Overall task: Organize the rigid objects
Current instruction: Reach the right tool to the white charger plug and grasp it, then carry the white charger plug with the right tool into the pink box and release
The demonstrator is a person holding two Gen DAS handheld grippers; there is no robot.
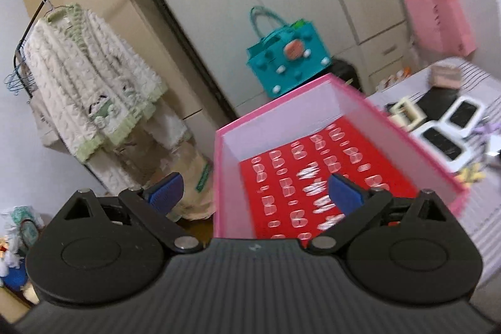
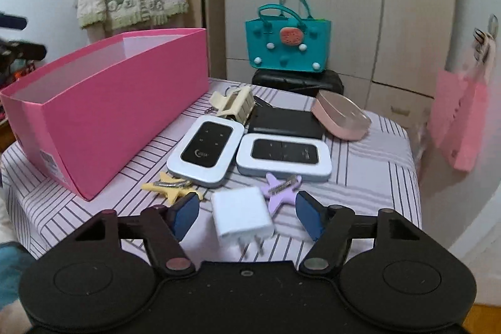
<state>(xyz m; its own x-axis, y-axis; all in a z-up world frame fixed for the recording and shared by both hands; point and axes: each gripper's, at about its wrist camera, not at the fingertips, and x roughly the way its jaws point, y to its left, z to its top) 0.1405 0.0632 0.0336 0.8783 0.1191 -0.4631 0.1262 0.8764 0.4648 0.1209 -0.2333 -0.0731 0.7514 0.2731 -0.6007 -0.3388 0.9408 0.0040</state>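
We see the pink box at the left of the striped tabletop, open on top, presumably to receive the loose things spread beside it. The left hand-held gripper hovers spread and empty above its near corner. Further right, the right hand-held gripper straddles the white charger, pads wide and not touching it, likely lined up for a grasp. Only the left wrist view shows the box's red patterned floor; only the right shows the charger and both star clips.
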